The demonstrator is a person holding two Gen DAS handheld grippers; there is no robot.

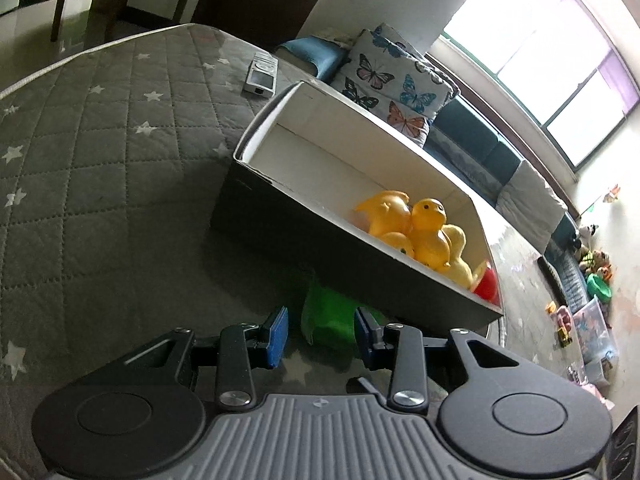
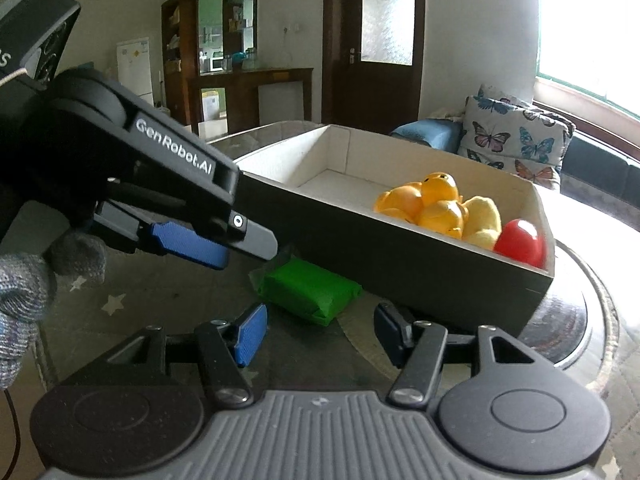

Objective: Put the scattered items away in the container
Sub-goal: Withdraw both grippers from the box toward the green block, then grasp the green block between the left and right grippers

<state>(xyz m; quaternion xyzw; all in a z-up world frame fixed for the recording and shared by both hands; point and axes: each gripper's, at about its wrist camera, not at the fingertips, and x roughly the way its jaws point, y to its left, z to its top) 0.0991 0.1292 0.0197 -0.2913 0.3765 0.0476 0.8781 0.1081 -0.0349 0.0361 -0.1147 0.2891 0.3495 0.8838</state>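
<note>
A: What's hidden from the left gripper [image 1: 320, 332]?

B: The green packet [image 1: 326, 316] lies just ahead of its jaws, partly between the blue pads, and its far end is tucked behind the near wall of the box [image 1: 280, 216]. That wall is dark and shadowed, so I cannot tell whether packet and box touch. The jaws stand wide, nothing pressed.

A: And from the right gripper [image 2: 320, 330]?

B: The same packet [image 2: 308, 290] sits just past its jaws, nearer the left pad, with the wrapper's left corner blurred. Its jaws are parted with nothing between them. The other gripper [image 2: 192, 240] comes in from the upper left above the packet; only one pad shows clearly, and a gloved hand [image 2: 24, 292] is cut off at the edge.

A: What's inside the box?

B: Yellow rubber ducks [image 2: 436, 208] heaped at the right end with a red ball [image 2: 520, 242] beside them, half hidden by the wall. The left half is bare white floor.

A: Room to move?

B: Open grey star quilt [image 1: 100, 140] left of the jaws; a remote control [image 1: 261, 76] lies well beyond. To the right, the box corner sits close to the rounded table edge [image 2: 592, 320]
</note>
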